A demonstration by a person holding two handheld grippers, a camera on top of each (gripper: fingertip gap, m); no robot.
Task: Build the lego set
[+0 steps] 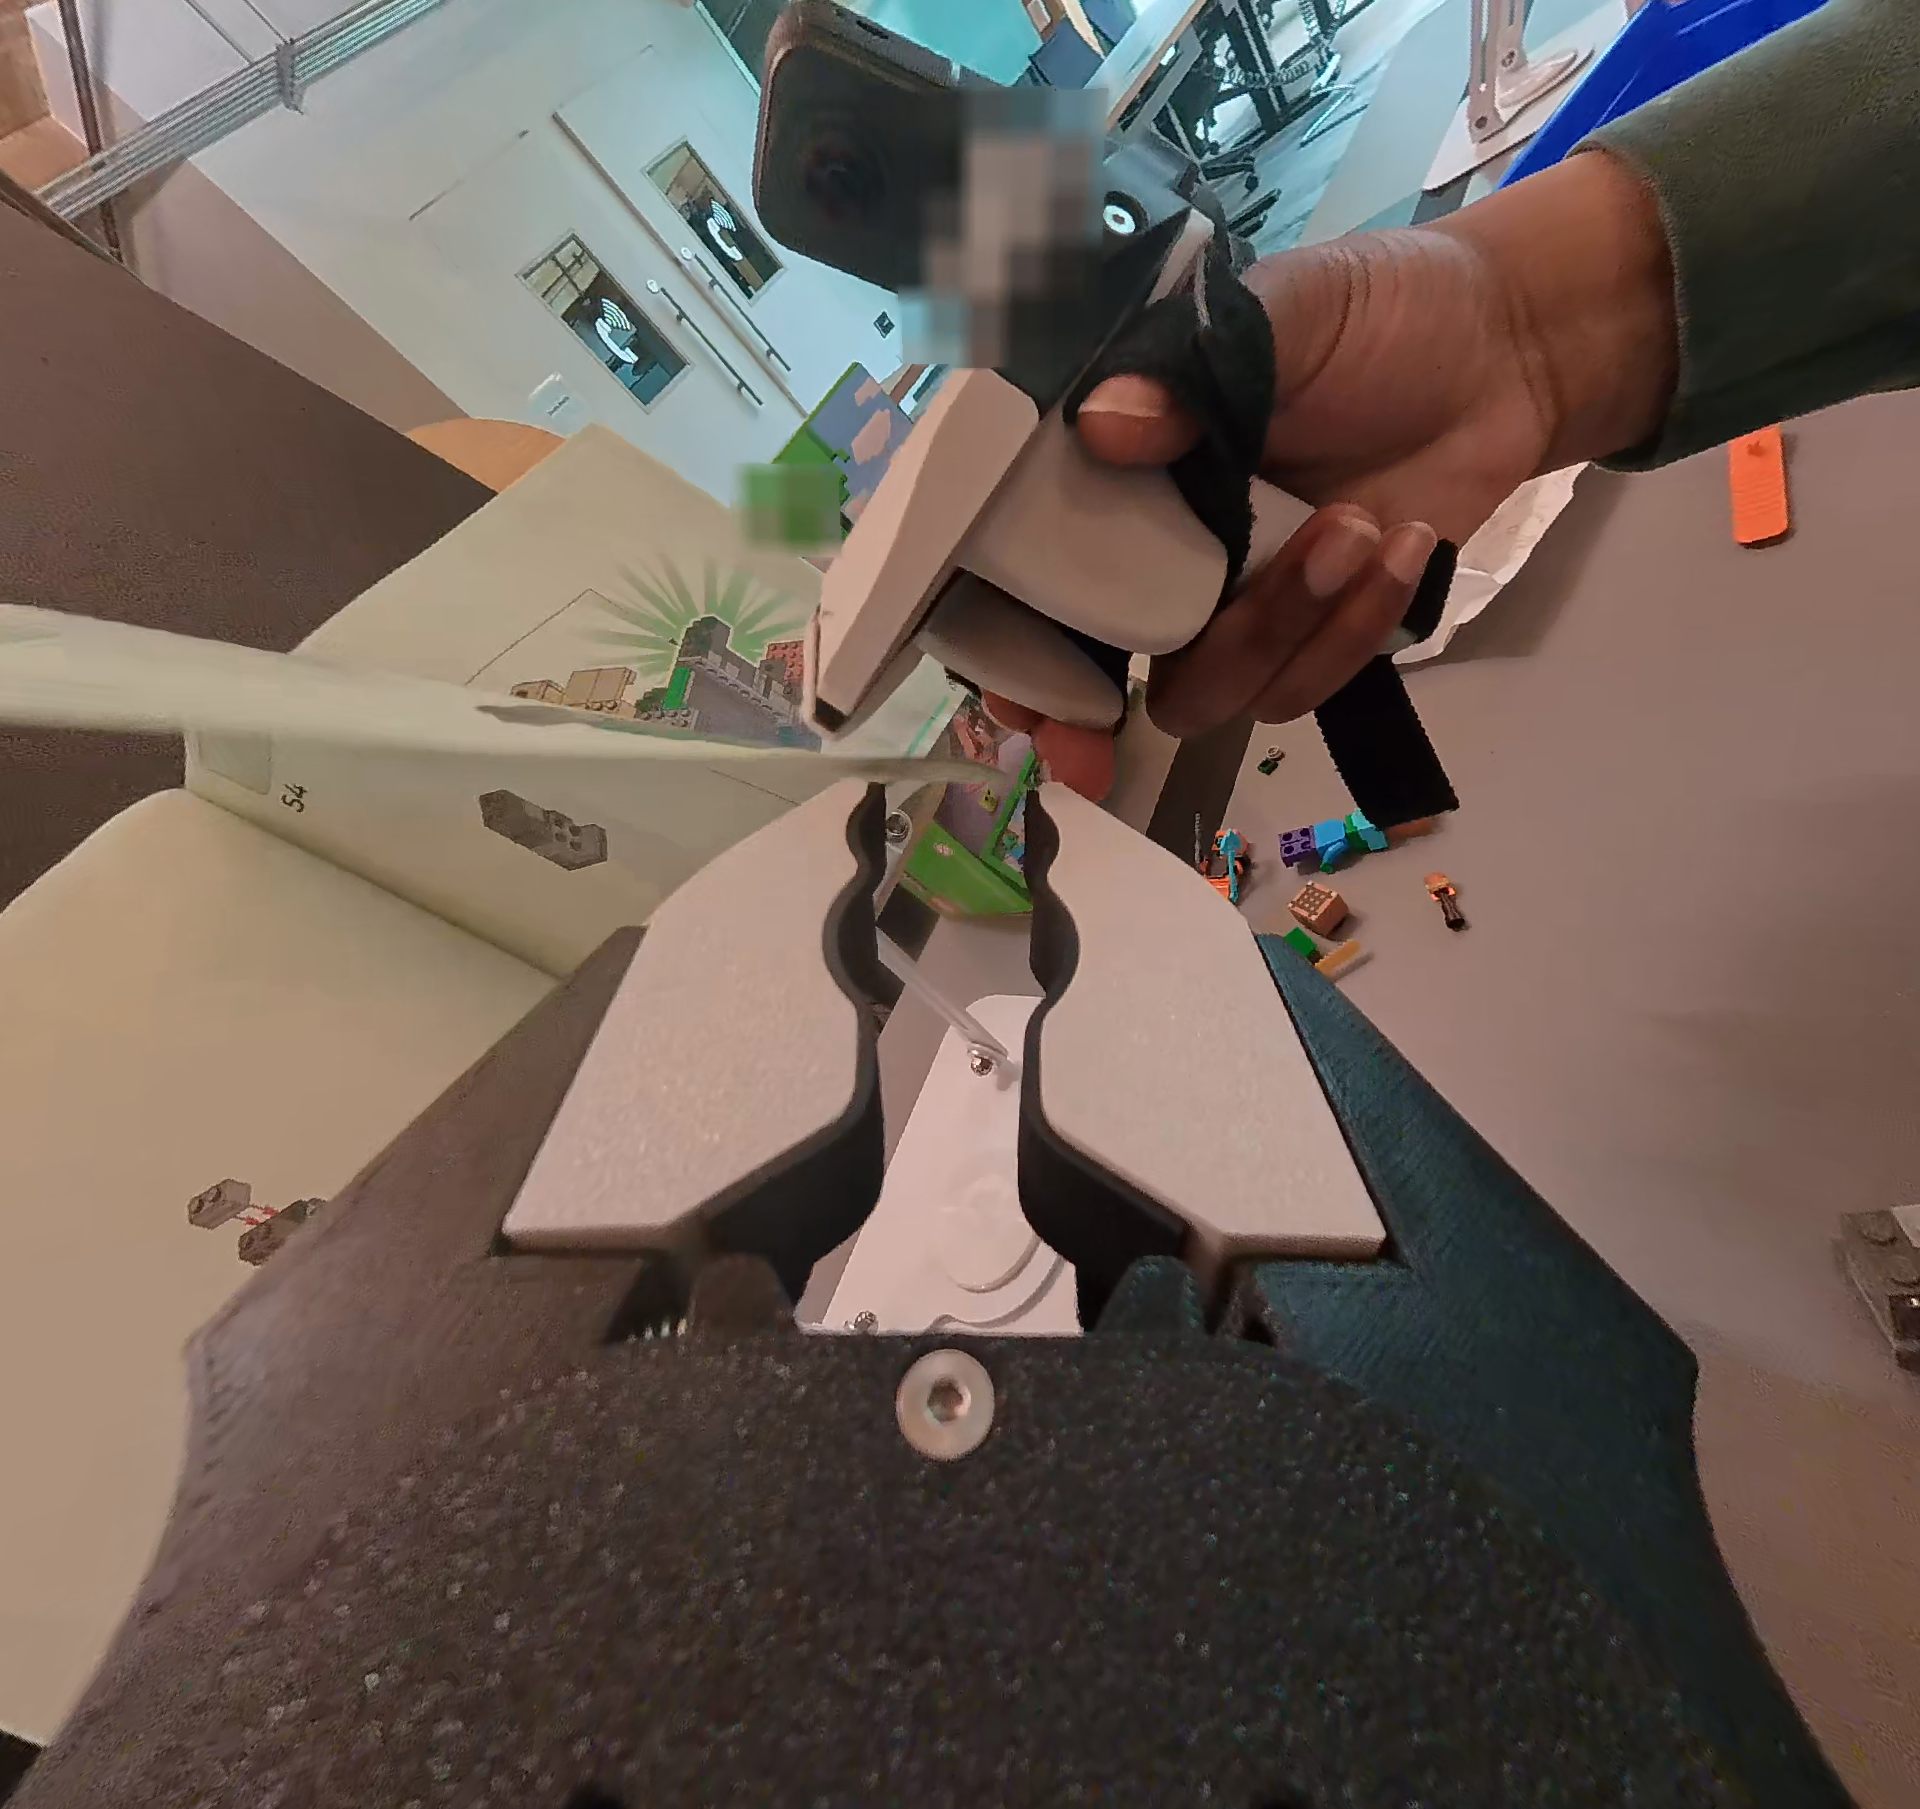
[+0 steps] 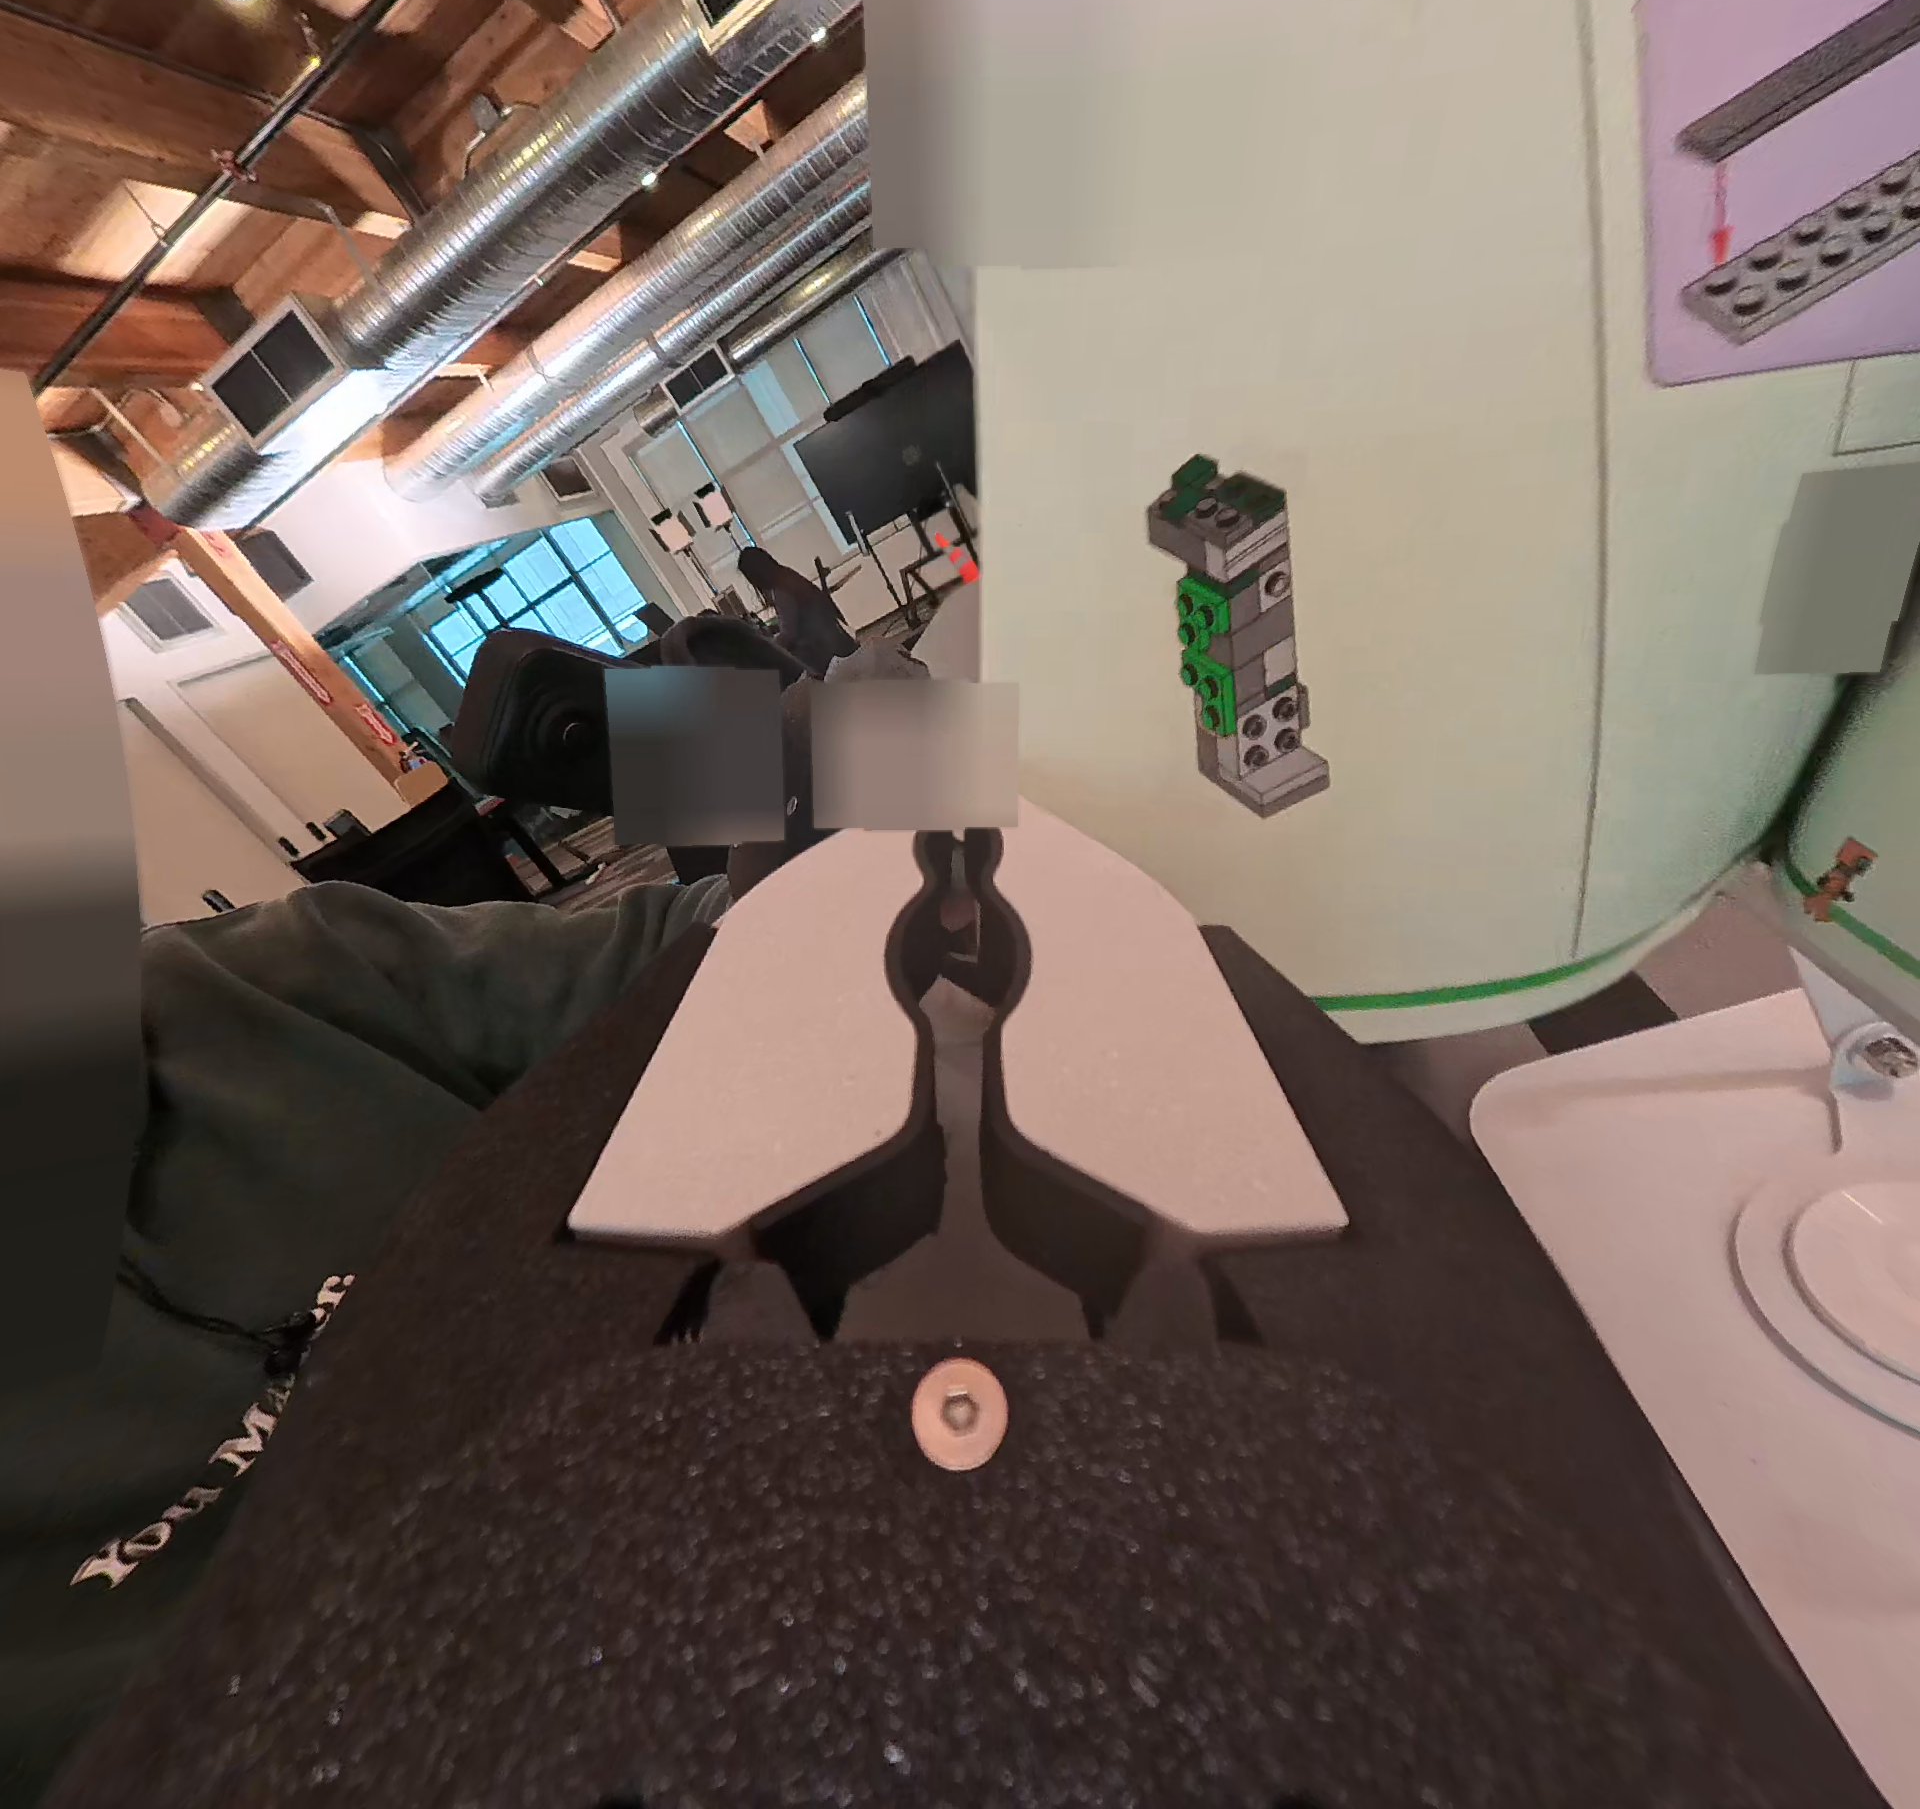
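Observation:
The instruction booklet [image 1: 416,855] lies open at the left, with one pale green page [image 1: 312,689] lifted off it. My right gripper [image 1: 831,715], held in a hand, is shut on the edge of that page. In the right wrist view the page [image 2: 1351,616] stands up just right of the right gripper [image 2: 956,837], whose jaws are nearly closed. My left gripper [image 1: 956,798] is slightly open and empty, with its tips just under the page's near corner. Several small loose lego pieces [image 1: 1320,845] lie on the grey table [image 1: 1610,928] to the right.
A green lego box [image 1: 966,876] sits just beyond my left fingertips. A white tray [image 2: 1662,1240] lies below both grippers. An orange brick separator [image 1: 1759,486] and crumpled paper [image 1: 1507,554] lie at the far right. A blue bin [image 1: 1714,24] stands behind. Only a small space, under 4 cm, lies between the two pairs of fingers.

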